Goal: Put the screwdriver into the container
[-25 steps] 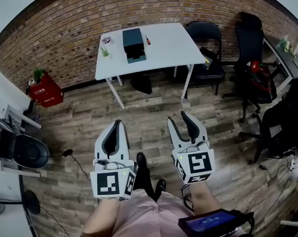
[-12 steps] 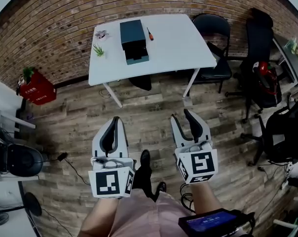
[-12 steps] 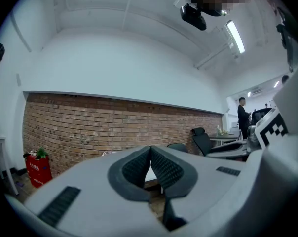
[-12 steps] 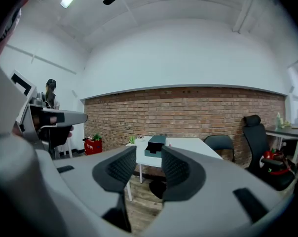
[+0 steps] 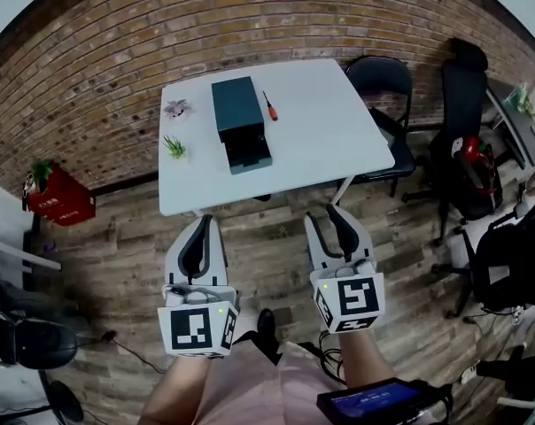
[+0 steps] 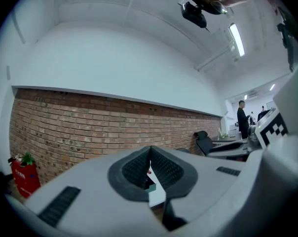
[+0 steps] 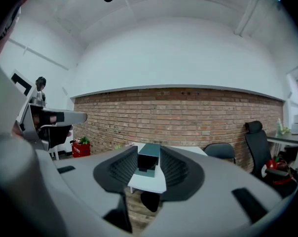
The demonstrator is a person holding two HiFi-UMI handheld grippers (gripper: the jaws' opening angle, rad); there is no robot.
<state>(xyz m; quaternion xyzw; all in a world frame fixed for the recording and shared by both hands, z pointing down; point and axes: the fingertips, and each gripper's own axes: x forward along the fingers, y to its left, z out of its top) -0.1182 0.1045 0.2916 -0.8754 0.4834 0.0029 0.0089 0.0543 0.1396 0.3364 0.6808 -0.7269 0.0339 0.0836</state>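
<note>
Ahead on the table (image 5: 329,131), the screwdriver (image 5: 269,106) lay pointing away, nearer the wide, empty, closing right gripper (image 5: 322,216) than the pinched-together left gripper (image 5: 203,221).

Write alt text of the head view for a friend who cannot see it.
A white table by a brick wall carries a dark container with a red-handled screwdriver lying just right of it. Nearer, above wooden floor, the left tongs are shut and the empty right tongs are closing.

Office-type rm: brick wall (image 5: 117,87) across top, white table (image 5: 329,131) upper centre, black office chairs (image 5: 461,96) + more desks at right edge, wood-plank floor (image 5: 117,228) below, ceiling strip light (image 6: 236,39).
</note>
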